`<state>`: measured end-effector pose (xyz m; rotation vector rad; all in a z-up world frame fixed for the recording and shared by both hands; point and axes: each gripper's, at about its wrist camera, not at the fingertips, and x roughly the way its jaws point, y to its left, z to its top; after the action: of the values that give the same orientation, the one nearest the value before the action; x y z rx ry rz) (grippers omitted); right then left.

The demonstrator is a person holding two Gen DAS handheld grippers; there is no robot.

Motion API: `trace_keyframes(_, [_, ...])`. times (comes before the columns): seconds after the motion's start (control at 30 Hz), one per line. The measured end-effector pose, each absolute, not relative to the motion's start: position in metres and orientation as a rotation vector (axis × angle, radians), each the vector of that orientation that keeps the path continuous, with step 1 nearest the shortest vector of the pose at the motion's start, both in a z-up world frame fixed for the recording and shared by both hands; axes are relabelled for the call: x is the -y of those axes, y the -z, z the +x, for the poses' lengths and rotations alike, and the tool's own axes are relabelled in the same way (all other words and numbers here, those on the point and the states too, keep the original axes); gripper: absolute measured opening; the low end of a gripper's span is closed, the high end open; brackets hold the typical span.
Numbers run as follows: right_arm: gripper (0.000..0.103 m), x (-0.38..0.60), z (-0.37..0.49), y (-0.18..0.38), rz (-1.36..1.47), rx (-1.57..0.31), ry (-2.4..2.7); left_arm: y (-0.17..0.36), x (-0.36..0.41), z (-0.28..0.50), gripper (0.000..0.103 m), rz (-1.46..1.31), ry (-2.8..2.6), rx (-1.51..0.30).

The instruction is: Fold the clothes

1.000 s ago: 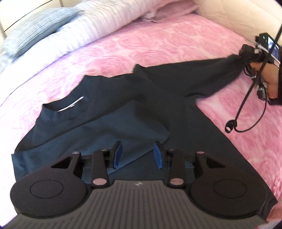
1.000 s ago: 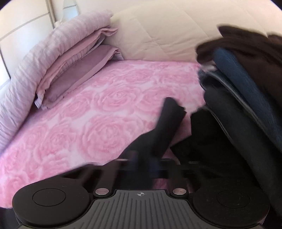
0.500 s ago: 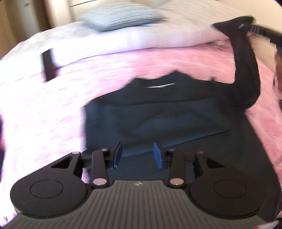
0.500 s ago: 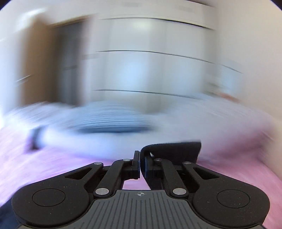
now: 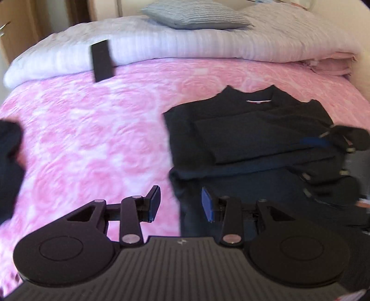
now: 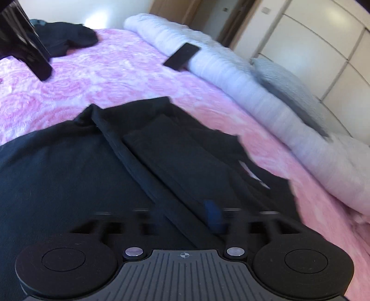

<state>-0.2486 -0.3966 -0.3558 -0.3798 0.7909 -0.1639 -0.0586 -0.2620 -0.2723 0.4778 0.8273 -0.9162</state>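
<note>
A dark navy long-sleeved top point(image 5: 249, 139) lies flat on the pink rose bedspread point(image 5: 92, 143), collar toward the pillows, both sleeves folded across its chest. My left gripper point(image 5: 180, 203) hovers over the top's near left edge, open, with nothing between its blue pads. My right gripper point(image 6: 180, 220) hangs low over the body of the top point(image 6: 69, 173), beside the folded sleeve point(image 6: 180, 162). Its jaws are opening and blurred, with no cloth pinched between them. In the left wrist view it shows as a dark blur at the top's right side point(image 5: 335, 141).
A rolled white duvet point(image 5: 208, 44) with a grey striped pillow point(image 5: 196, 14) runs along the far side of the bed. A flat black rectangle point(image 5: 103, 60) leans against the duvet. More dark clothing point(image 6: 67, 39) lies at the bed's left end. Wardrobe doors point(image 6: 312, 46) stand behind.
The right gripper carried the stretched-out sleeve up and across onto the top's chest, then let it go. The left gripper slid toward the top's left edge, its jaws unchanged.
</note>
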Motion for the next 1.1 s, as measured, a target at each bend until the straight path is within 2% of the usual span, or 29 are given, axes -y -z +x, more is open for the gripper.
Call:
trace_keyframes(0.03, [0.069,0.401,-0.259,0.350,-0.398,-0.778,0.203,0.276,0.273,-0.058,0.034,0.492,0.943,-0.815])
trace_keyframes(0.17, [0.069,0.451,-0.294,0.338,-0.412,-0.822,0.393,0.298,0.326,-0.051,0.034,0.554,1.040,-0.770])
trace_keyframes(0.4, [0.069,0.528,-0.319,0.374,-0.502,-0.942,0.556,0.355,0.388,-0.032,0.034,0.631,1.068,-0.788])
trace_keyframes(0.57, [0.069,0.552,-0.336,0.389,-0.641,-0.859,0.588,0.375,0.397,-0.037,0.035,0.709,1.055,-0.781])
trace_keyframes(0.67, [0.069,0.584,-0.352,0.390,-0.450,-0.925,0.626,0.377,0.401,-0.039,0.035,0.727,1.039,-0.779])
trace_keyframes(0.9, [0.069,0.586,-0.358,0.391,-0.524,-0.956,0.522,0.361,0.406,-0.053,0.035,0.790,0.962,-0.795])
trace_keyframes(1.1, [0.069,0.563,-0.375,0.386,-0.629,-0.981,0.422,0.340,0.369,-0.093,0.035,0.740,0.884,-0.842])
